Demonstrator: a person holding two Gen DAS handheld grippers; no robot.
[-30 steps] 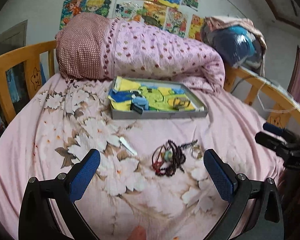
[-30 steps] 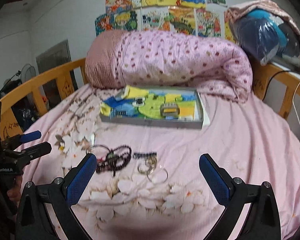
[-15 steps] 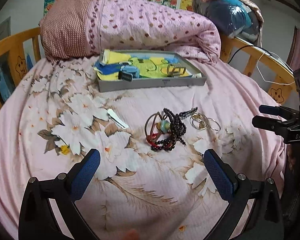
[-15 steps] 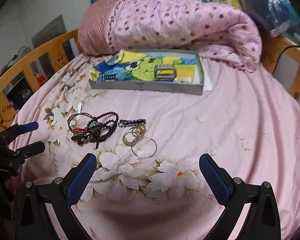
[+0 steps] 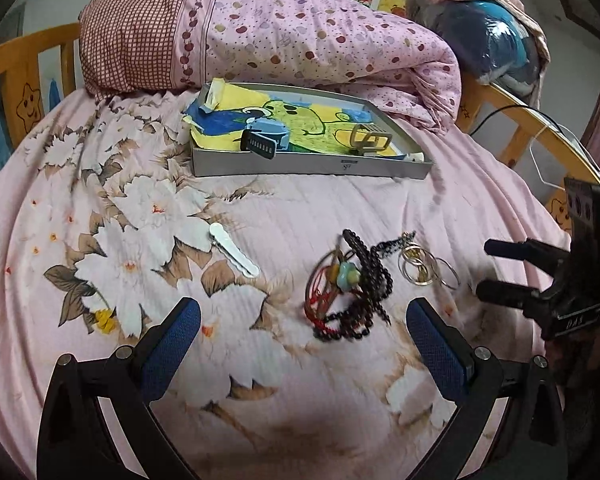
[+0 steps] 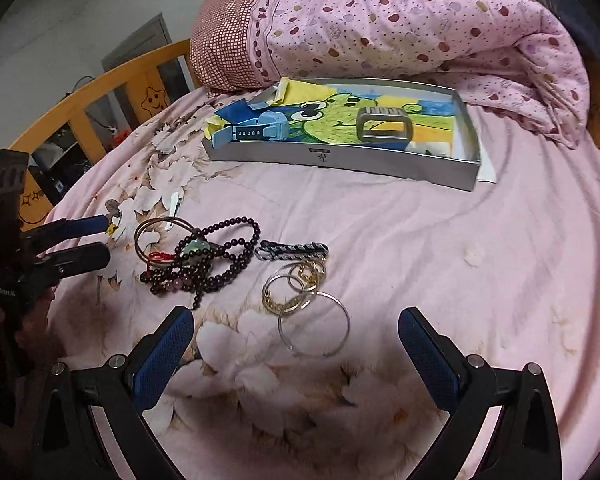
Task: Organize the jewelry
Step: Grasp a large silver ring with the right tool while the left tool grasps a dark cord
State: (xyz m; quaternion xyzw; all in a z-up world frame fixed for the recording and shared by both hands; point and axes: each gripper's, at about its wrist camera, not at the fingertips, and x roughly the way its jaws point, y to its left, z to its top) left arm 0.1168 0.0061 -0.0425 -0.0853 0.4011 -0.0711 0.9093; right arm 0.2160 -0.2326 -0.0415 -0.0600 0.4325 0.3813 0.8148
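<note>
Both tools, left tool [image 5: 302,336] and right tool [image 6: 296,344], are spread; thin rings [image 6: 306,300] at lower centre look light, slippery, best pinched across the rim.

Bead tangle [image 5: 350,286] motion-blurred in left view, strands not separable. Rolled quilt [image 6: 400,28] cut off at 12 o'clock. Hair clip [image 6: 175,203] too small to read, right view.

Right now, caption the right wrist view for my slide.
Open right gripper hovers over hoop rings and bead bracelets on the bed, tray behind.
</note>
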